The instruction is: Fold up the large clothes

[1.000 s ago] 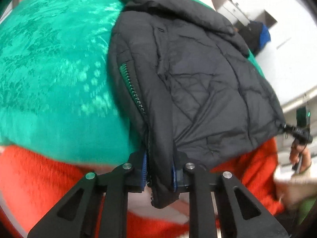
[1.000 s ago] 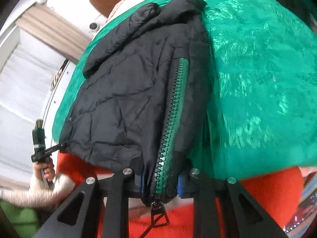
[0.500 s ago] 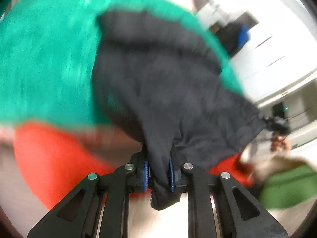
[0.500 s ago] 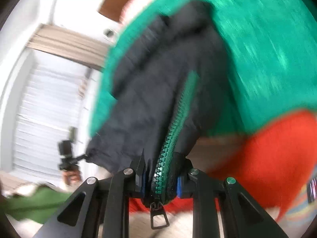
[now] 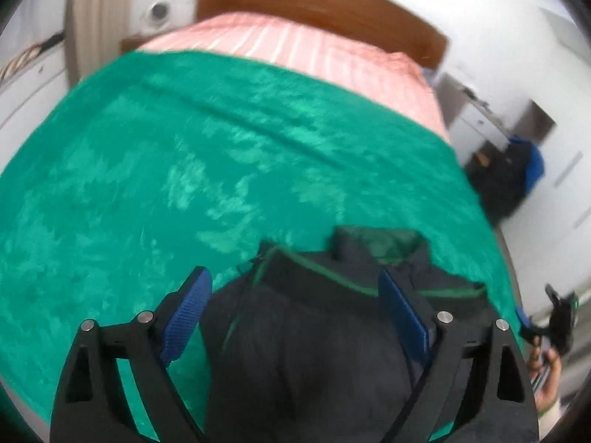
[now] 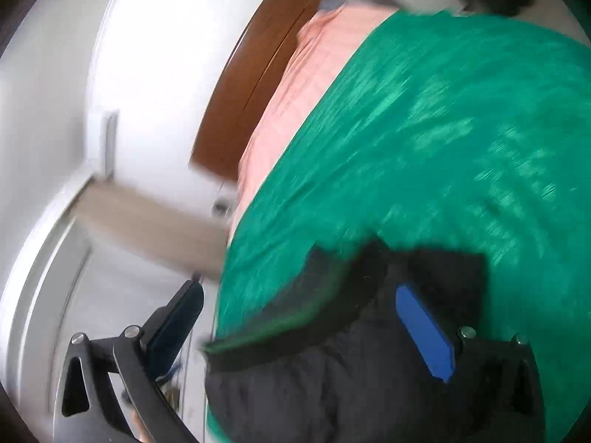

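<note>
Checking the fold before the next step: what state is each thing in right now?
black jacket: bunched on the blanket, released.
left gripper: open, jaws just opened, jacket between, pads clear.
right gripper: open, jaws just opened, jacket between.
green blanket: spread over the bed.

Black jacket (image 6: 332, 387) on green bedspread (image 6: 461, 140)

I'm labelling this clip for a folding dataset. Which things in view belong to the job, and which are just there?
Job:
- black padded jacket with green zip trim
- left tongs, open
- right tongs, open
- green patterned bedspread, the folding surface

Just there:
- pink striped bedding
- brown wooden headboard
</note>
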Motion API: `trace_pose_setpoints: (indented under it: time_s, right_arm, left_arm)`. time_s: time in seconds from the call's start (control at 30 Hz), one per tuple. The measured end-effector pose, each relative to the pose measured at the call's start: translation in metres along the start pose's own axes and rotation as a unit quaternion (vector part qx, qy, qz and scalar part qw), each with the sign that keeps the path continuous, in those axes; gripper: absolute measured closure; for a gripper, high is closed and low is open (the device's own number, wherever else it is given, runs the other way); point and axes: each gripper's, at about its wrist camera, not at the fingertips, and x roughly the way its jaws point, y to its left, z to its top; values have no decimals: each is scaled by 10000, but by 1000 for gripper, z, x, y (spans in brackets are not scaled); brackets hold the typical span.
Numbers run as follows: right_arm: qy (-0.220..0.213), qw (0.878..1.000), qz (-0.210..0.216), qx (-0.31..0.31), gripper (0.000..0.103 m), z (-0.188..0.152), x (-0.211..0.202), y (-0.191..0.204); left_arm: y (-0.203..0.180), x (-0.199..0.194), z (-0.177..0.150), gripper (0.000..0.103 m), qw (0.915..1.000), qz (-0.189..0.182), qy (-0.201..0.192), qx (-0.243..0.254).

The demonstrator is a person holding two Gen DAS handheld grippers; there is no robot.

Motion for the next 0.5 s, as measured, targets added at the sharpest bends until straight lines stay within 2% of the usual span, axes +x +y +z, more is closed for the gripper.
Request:
trace_pose_setpoints:
  time_s: [0.07,0.13,0.17,0.2,0.23,0.27,0.3,0.33,0.37,0.4,0.43,0.47,0.5]
  right_arm:
    - [50,9997,-171,-156,0,-5,1,0]
    - [479,9931,-621,-874,0,-18,13,9]
    - [666,9866,-885,-1197,0,-25,21,14]
    - [894,9754,-1241,-1589,0,-33,32,16]
    - [1054,9655,-1518,-1836,0,-43,38,11]
    - [1244,9541,-1825,-2024,0,-51,53,7]
    - [1371,9499,-1909,-2061,2,-60,52,-4]
    - [1544,9468,-1930,-2062,18,-65,59,-8]
    - [1633,9420,-2025,-2121,39,-71,66,-11]
    - [1553,9352,-2201,-2297,46,-76,67,-9]
    - [1411,9284,-2319,-2538,61,-78,65,0]
    - [1283,9252,-2344,-2693,71,-76,61,6]
    - [1106,9233,-2357,-2823,73,-75,53,15]
  left_arm:
    - [10,14,-11,7,10000,-12,71,53]
    - [17,33,-31,6,9992,268,154,257]
    - [15,39,-38,6,9985,392,219,311]
    - [24,59,-49,6,9966,610,434,340]
    - [32,73,-52,6,9957,679,558,305]
    - [38,89,-61,7,9947,713,720,198]
    - [47,102,-70,11,9949,568,830,-23]
    - [49,108,-75,19,9954,431,839,-141]
    - [51,111,-79,45,9960,159,825,-300]
    - [49,111,-80,59,9962,-12,787,-370]
    - [40,105,-76,64,9977,134,623,-249]
    - [34,101,-74,72,9984,208,513,-135]
    - [25,93,-68,72,9992,230,326,7]
